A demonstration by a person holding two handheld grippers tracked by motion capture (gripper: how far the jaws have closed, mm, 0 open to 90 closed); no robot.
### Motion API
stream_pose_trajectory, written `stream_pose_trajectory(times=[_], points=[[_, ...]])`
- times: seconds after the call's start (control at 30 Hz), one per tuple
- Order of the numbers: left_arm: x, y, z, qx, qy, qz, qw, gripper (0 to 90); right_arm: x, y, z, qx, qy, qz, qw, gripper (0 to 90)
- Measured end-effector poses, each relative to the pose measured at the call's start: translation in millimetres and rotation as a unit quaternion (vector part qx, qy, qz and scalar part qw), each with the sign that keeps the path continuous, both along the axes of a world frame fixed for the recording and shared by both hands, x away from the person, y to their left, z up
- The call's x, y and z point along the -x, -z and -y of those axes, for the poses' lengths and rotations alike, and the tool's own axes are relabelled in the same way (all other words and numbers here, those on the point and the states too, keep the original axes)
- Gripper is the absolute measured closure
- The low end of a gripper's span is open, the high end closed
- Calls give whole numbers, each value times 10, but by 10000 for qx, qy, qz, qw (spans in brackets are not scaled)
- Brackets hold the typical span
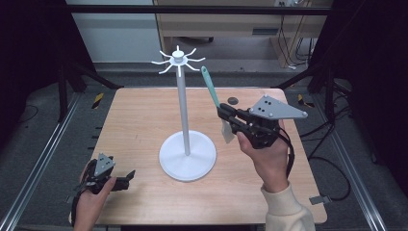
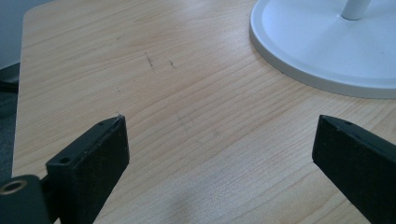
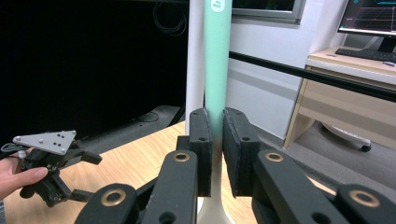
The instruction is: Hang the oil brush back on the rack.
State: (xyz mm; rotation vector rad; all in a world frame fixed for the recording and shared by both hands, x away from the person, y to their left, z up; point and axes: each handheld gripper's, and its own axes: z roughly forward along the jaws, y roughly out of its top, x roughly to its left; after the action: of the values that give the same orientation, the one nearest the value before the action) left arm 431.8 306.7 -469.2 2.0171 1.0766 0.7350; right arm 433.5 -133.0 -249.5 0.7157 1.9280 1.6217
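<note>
In the high view, the right hand-held gripper (image 1: 222,111) is raised above the right half of the worktop (image 1: 139,120) and is clamped on a spatula (image 1: 210,86); the green handle slants up and to the far left, and the pale blade (image 1: 227,133) hangs below the jaws. The top of the handle lies near the hooks (image 1: 177,61) at the top of a white stand (image 1: 183,106), without visible contact. The round base (image 1: 187,156) of the stand sits at the centre of the worktop. The left hand-held gripper (image 1: 131,177) rests low at the near left corner of the worktop, pointing right toward the base, well apart from it. In the left gripper view, the two black jaws stand wide apart with nothing between them, above bare wood (image 2: 196,102); the rim of the base (image 2: 317,70) is at the far right. In the right gripper view, the jaws of the right hand-held gripper (image 3: 216,149) press on the green handle (image 3: 217,60) from both sides, and the handle rises straight up just beside the white pole (image 3: 195,56). The left hand-held gripper (image 3: 70,186) and the hand (image 3: 14,179) holding it appear at the lower left.
</note>
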Motion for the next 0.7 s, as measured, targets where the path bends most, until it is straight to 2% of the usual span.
stream_pose_trajectory(times=[0.7], points=[[-2, 4, -1, -14, 1, -18, 10000, 35, -58, -26, -54, 92, -75, -83, 9999, 825]])
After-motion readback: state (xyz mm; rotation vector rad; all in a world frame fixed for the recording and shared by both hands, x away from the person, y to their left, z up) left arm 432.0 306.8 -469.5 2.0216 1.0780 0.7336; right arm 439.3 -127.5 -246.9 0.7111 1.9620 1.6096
